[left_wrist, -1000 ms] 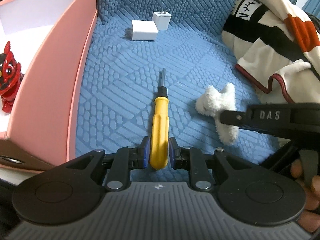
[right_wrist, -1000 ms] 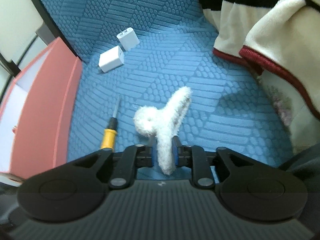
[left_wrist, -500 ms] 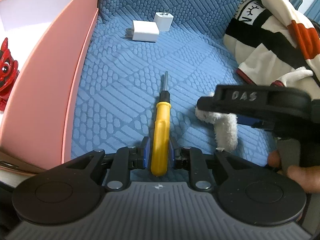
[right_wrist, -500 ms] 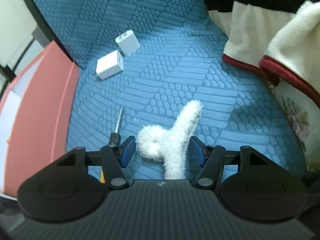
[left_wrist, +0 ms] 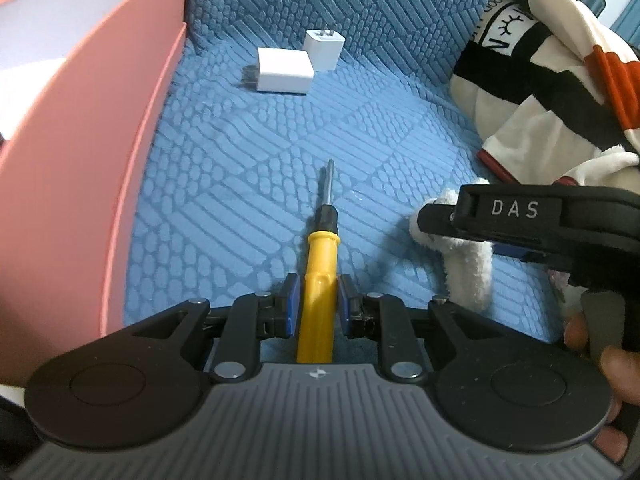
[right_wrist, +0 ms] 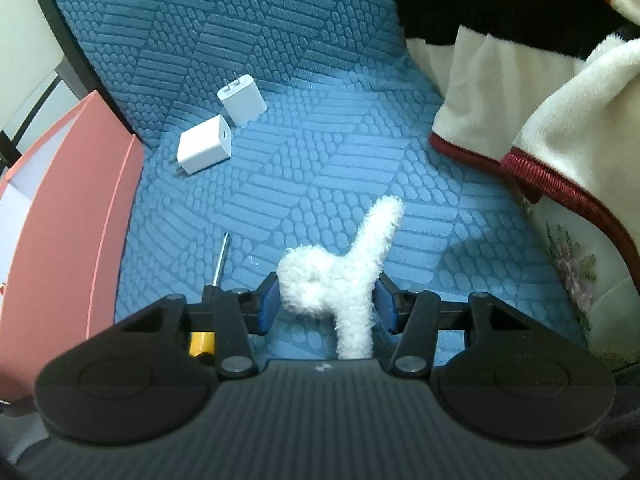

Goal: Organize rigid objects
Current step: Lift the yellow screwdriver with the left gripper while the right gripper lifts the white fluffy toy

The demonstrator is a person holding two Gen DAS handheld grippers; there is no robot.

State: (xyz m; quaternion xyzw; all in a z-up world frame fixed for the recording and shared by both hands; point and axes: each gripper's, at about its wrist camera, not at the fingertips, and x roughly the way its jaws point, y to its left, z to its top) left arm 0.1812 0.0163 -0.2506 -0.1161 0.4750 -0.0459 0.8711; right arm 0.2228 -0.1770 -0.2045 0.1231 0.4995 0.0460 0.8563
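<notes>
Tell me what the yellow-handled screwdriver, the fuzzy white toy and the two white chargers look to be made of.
Yellow-handled screwdriver: smooth, slightly glossy handle, likely plastic, with a black collar and a grey shaft that looks like metal.
Fuzzy white toy: curly, matte pile, apparently plush fabric, so soft rather than rigid.
Two white chargers: flat, clean-edged, satin white shells, probably hard plastic; the prongs look metallic.

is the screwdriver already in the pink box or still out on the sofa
Out. The screwdriver lies on the blue cushion, beside the pink box, its yellow handle clamped between the left tongs.
</notes>
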